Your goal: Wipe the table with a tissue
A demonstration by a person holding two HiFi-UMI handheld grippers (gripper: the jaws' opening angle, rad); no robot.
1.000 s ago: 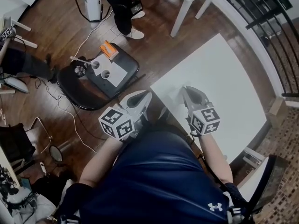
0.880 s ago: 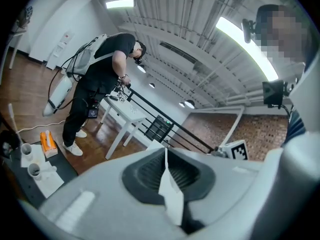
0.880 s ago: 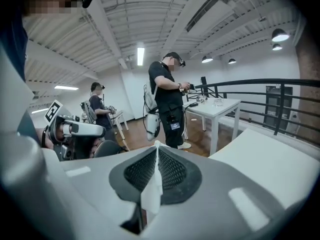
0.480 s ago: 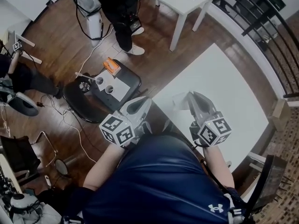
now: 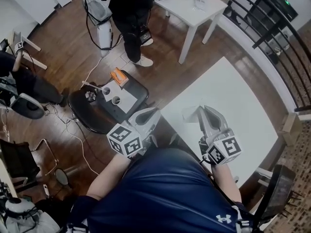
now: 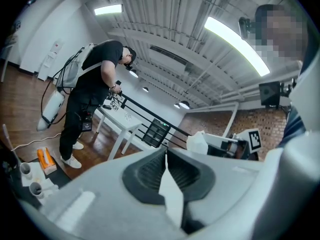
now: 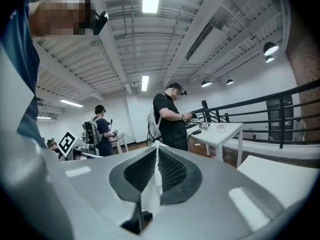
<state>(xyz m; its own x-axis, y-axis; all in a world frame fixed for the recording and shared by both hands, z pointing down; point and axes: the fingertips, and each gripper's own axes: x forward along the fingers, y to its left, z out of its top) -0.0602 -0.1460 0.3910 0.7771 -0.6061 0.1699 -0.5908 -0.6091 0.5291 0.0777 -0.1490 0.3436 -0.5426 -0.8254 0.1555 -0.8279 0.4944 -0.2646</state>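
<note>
A white table point(image 5: 243, 98) stands in front of me on the right in the head view. My right gripper point(image 5: 200, 109) hovers over its near left corner, shut on a white tissue point(image 5: 189, 113) that bunches out beside its tip. In the right gripper view point(image 7: 156, 146) a sliver of that tissue point(image 7: 151, 191) hangs between the shut pads. My left gripper point(image 5: 154, 111) is off the table's left edge, over the floor. In the left gripper view point(image 6: 166, 151) a white tissue strip point(image 6: 171, 194) is pinched between its pads too. Both grippers point nearly level.
A black folding chair point(image 5: 85, 113) left of the table carries paper cups and an orange box point(image 5: 118, 75). A person point(image 5: 131, 13) stands beyond it beside a small white table point(image 5: 192, 6). A black railing point(image 5: 272, 23) runs past the table's far side. Cables lie on the wooden floor.
Both grippers have lifted, the right one more, off the table's surface. The head view has tilted up and shows more of the room. Both jaws stay shut on tissue.
</note>
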